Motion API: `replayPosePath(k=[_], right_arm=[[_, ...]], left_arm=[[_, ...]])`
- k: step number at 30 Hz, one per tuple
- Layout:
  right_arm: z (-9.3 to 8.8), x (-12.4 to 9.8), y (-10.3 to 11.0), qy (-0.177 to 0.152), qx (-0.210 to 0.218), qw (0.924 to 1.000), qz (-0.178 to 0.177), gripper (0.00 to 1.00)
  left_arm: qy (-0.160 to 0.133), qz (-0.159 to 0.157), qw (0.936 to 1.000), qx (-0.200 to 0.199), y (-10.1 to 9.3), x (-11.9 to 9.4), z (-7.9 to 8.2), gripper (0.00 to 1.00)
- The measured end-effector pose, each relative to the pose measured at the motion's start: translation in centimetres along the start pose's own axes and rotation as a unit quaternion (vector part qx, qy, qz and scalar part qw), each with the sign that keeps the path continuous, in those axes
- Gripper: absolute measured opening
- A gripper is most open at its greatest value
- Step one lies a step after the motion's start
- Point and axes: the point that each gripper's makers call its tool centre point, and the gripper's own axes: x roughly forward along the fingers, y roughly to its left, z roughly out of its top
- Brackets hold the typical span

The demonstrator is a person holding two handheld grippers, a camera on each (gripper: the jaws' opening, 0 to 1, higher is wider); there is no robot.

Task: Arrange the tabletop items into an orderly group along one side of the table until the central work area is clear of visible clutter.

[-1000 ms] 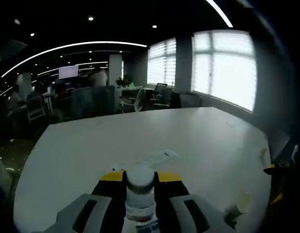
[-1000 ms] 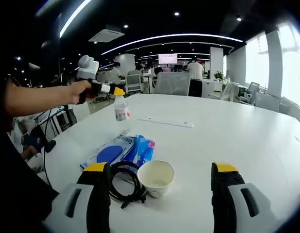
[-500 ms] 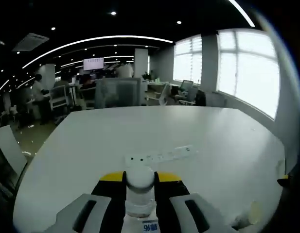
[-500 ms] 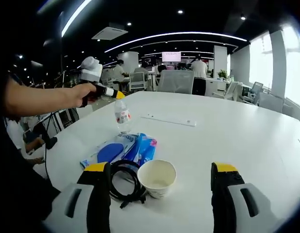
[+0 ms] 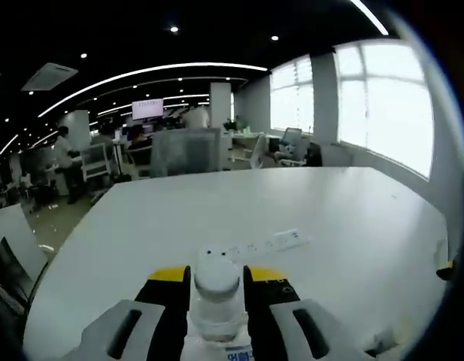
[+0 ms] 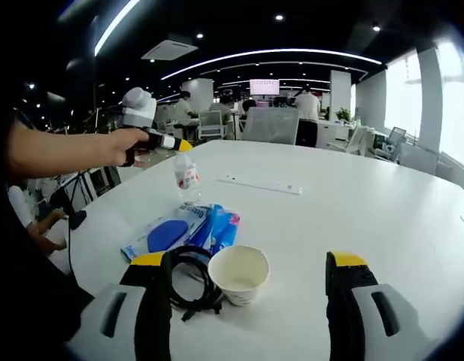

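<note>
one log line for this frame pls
left gripper: shut on water bottle | right gripper: open, empty | paper cup, black cable: untouched

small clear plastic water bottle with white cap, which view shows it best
The right gripper view: the small clear plastic water bottle appears whole from the side, label visible, held by the left gripper above the white table. The left gripper view gives just its cap and neck between the jaws.

White cup (image 6: 238,273), blue pkg (image 6: 183,230), black cable (image 6: 188,283).
</note>
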Motion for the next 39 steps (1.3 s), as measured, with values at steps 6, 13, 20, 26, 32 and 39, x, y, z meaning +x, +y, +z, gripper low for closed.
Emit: replayPosePath(k=[6, 13, 20, 26, 32, 39], right_arm=[[-0.2, -0.2, 0.1, 0.000, 0.001, 1.0000, -0.003, 0.80], [-0.5, -0.4, 0.6, 0.005, -0.004, 1.0000, -0.003, 0.80], [-0.6, -0.7, 1.0, 0.005, -0.005, 1.0000, -0.005, 0.80], [-0.9, -1.0, 1.2, 0.009, -0.005, 0.9999, -0.012, 0.80], [-1.3, -1.3, 1.1, 0.015, -0.002, 0.9997, -0.020, 0.79], [-1.7, -1.4, 0.9, 0.016, 0.000, 0.9995, -0.027, 0.79]], left_arm=[[-0.004, -0.063, 0.9975, 0.033, -0.1, -0.4, -0.1, 0.34], [-0.034, -0.145, 0.9848, 0.088, -0.9, -0.8, 0.0, 0.30], [-0.037, -0.189, 0.9733, 0.125, -1.3, -0.2, 0.2, 0.25], [-0.027, -0.212, 0.9670, 0.138, -1.9, 0.4, -0.4, 0.24], [-0.032, -0.222, 0.9654, 0.132, -1.3, 0.9, -0.5, 0.23], [-0.020, -0.217, 0.9701, 0.107, -1.4, 0.8, -0.3, 0.21]])
